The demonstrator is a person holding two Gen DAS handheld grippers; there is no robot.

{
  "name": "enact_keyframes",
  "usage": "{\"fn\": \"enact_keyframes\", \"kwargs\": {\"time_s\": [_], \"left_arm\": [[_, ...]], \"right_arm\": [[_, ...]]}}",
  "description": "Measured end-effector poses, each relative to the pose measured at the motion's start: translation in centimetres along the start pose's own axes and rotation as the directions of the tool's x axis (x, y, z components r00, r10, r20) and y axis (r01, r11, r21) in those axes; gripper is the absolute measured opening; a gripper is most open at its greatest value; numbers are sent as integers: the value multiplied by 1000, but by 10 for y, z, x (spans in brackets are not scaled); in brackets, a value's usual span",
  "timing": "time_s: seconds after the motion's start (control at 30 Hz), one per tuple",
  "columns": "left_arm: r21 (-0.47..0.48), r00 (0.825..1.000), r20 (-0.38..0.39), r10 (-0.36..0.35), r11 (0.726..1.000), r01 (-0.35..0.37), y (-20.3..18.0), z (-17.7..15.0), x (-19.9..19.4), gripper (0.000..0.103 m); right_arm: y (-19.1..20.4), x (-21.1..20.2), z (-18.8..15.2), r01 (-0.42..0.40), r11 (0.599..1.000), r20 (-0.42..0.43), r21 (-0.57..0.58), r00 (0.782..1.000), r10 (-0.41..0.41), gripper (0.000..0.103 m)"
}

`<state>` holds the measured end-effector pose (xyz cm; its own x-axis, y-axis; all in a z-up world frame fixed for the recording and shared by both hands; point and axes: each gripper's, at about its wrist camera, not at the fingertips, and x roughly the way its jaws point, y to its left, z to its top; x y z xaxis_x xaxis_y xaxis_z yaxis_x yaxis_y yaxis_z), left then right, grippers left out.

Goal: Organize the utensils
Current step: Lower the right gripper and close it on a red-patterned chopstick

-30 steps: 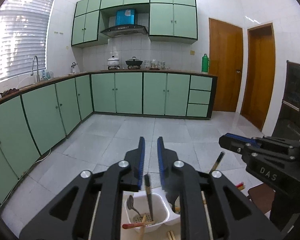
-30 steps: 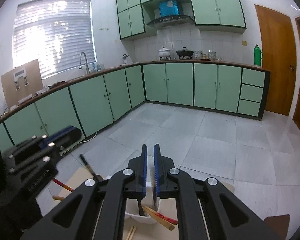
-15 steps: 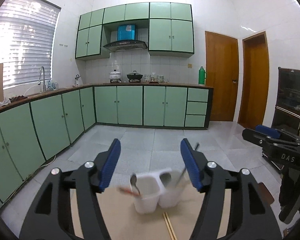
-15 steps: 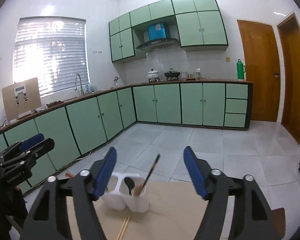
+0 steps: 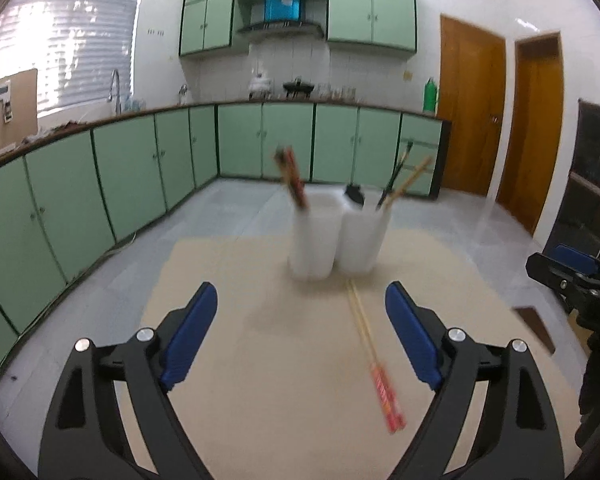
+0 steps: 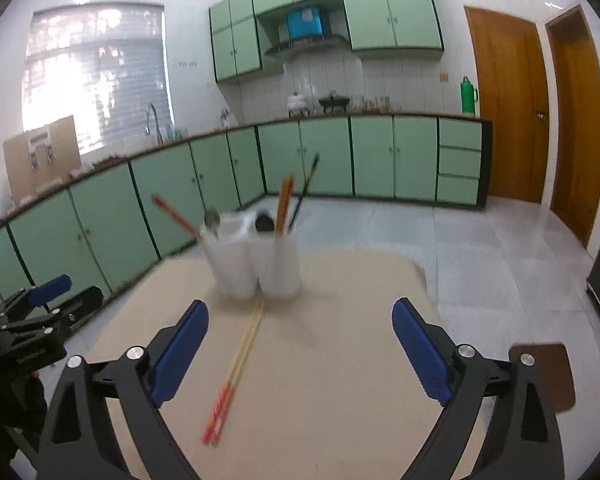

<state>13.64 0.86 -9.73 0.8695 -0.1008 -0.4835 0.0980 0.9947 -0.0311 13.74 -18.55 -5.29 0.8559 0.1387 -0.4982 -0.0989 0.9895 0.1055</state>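
Fingers of the left gripper (image 5: 301,338) stand spread wide, blue pads facing each other across bare tabletop (image 5: 228,280), holding nothing and touching nothing. Fingers of the right gripper (image 6: 300,350) are likewise spread wide and empty.

Loose chopsticks (image 5: 374,360), a pale pair with red ends, lie flat on the tabletop. In the left wrist view they run from centre frame toward the lower right, passing between the fingers but closer to the right-hand pad, red ends nearest the camera. In the right wrist view the same pair (image 6: 236,364) lies between the fingers, closer to the left-hand pad.

White utensil holder (image 5: 338,236), two compartments side by side, stands upright in mid-frame beyond the fingertips in both views (image 6: 256,264). Chopsticks and dark-handled utensils lean out of it; exact contents per compartment cannot be told through the blur. The far tips of the loose pair lie just in front of its base.

Tabletop around the pair is open on both sides. Its far edge lies behind the holder. The right gripper's body shows at the right edge of the left wrist view, well apart from the pair.
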Motion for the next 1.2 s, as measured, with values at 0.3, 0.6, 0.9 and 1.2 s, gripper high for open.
{"fn": "enact_keyframes", "kwargs": {"time_s": [0.3,0.6,0.9,1.2], "left_arm": [[-8,989,-144,16,1000,-17,9,-56,21,85],[-6,966,-248,68,997,-72,21,-84,34,85],[-21,957,-273,96,994,-106,37,-88,33,85],[-39,957,-278,81,995,-96,39,-88,35,85]], "right_arm": [[18,31,-70,3,1000,-172,-6,985,-4,94],[48,55,-102,-51,998,-297,-45,954,35,81],[71,70,-112,-72,996,-362,-57,931,47,47],[69,72,-109,-16,996,-356,-89,934,-17,37]]}}
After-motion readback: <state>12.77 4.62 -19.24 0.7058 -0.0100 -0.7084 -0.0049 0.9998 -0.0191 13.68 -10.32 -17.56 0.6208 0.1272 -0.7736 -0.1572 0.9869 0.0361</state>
